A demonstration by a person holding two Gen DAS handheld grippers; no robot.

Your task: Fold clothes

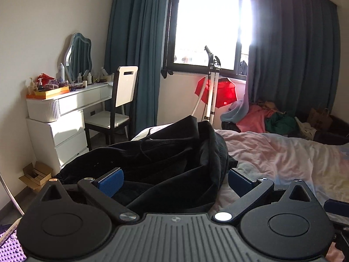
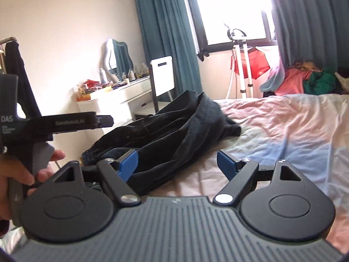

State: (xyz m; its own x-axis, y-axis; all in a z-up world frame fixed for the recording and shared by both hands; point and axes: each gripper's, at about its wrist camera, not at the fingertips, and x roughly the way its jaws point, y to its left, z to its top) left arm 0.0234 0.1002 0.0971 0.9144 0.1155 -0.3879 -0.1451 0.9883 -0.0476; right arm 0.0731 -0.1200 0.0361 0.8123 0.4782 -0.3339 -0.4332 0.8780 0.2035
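A crumpled black garment (image 1: 165, 152) lies on the near left part of the bed (image 1: 283, 152), which has a pink and pale blue sheet. My left gripper (image 1: 174, 181) is open, its blue pads (image 1: 111, 180) on either side of the garment's near edge, with cloth between them. My right gripper (image 2: 177, 163) is also open, low over the sheet. Its left pad is against the black garment (image 2: 170, 126) and its right pad is over bare sheet. In the right wrist view, a hand (image 2: 13, 174) holds the left gripper's body (image 2: 54, 122) at the far left.
A white dressing table (image 1: 72, 102) with a mirror and bottles and a white chair (image 1: 117, 109) stand left of the bed. Past the bed are a garment steamer stand (image 1: 212, 91) with a red garment, a pile of coloured clothes (image 1: 261, 118) and blue curtains. A cardboard box (image 1: 35, 176) sits on the floor.
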